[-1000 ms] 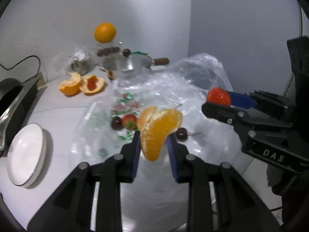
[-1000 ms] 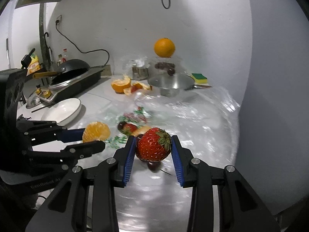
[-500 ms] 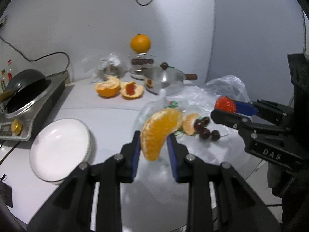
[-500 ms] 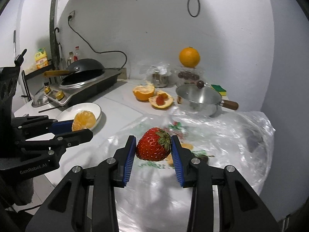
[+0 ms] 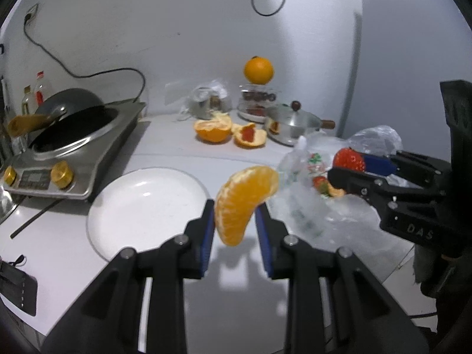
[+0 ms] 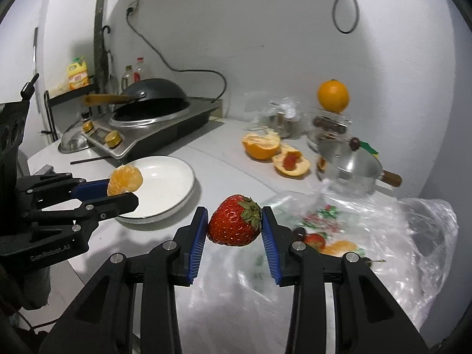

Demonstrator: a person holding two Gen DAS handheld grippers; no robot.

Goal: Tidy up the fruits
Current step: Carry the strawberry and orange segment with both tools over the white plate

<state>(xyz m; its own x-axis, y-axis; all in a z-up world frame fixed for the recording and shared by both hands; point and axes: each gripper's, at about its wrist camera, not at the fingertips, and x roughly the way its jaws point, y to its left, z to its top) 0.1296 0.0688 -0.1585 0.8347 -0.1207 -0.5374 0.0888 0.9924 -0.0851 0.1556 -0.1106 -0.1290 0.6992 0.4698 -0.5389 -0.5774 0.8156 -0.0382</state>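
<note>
On left wrist view: left gripper point(image 5: 234, 221) clamped on orange segment point(image 5: 243, 202), held in the air just beside the near rim of white plate point(image 5: 129, 206). Best to carry the segment over the bare middle of the plate, lower until almost touching, then release gently, so soft flesh not crushed. Behind the plate, cooker with wok point(image 5: 70, 138); further back, halved orange peels point(image 5: 228, 131), small pot point(image 5: 295, 125), whole orange point(image 5: 258, 70) on stacked glass bowls. To the right, crinkled plastic bag point(image 5: 324, 200) with more fruit on it.

On right wrist view: right gripper point(image 6: 234, 230) closed on strawberry point(image 6: 234, 221), above the bag edge, near the plate point(image 6: 177, 188) but not yet over it. Left gripper point(image 6: 118, 197) seen at the left, segment point(image 6: 125, 180) over the plate rim. Risk judged: both grippers aim at the same plate, so better to go one after the other. Black stick point(image 6: 88, 160) between cooker and plate, not in the way.
</note>
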